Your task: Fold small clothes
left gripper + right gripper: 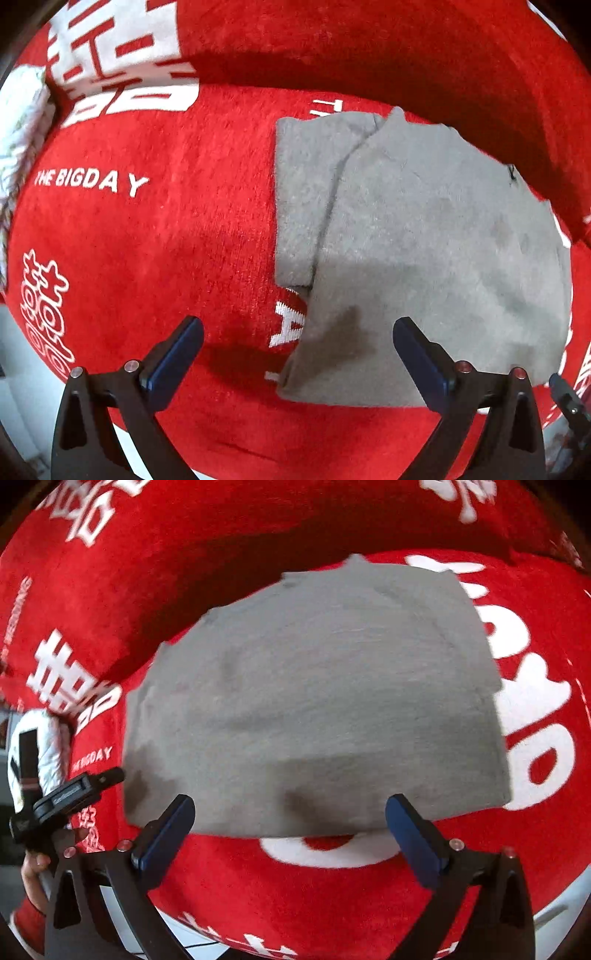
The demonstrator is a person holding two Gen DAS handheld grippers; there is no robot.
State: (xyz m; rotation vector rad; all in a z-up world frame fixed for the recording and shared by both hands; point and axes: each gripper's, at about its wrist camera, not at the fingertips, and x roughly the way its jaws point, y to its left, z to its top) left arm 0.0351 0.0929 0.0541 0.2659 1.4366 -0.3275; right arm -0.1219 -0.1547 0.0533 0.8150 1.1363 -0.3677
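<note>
Left wrist view: the left claw (pixel 297 345) is hanging released, nothing between its blue pads, low in the frame over the folded grey knit garment (pixel 424 236), which is lying right of centre on the red plush blanket with white lettering (pixel 147 229). Right wrist view: the right claw (pixel 290 821) is also gaping empty; the garment (pixel 314 698) is filling mid-frame beyond.

A plush red blanket (pixel 155 229) printed with large white characters and the words "THE BIGDAY" (pixel 90 181) covers the surface; a crumpled white patterned cloth (pixel 18 122) lies at its left edge.
</note>
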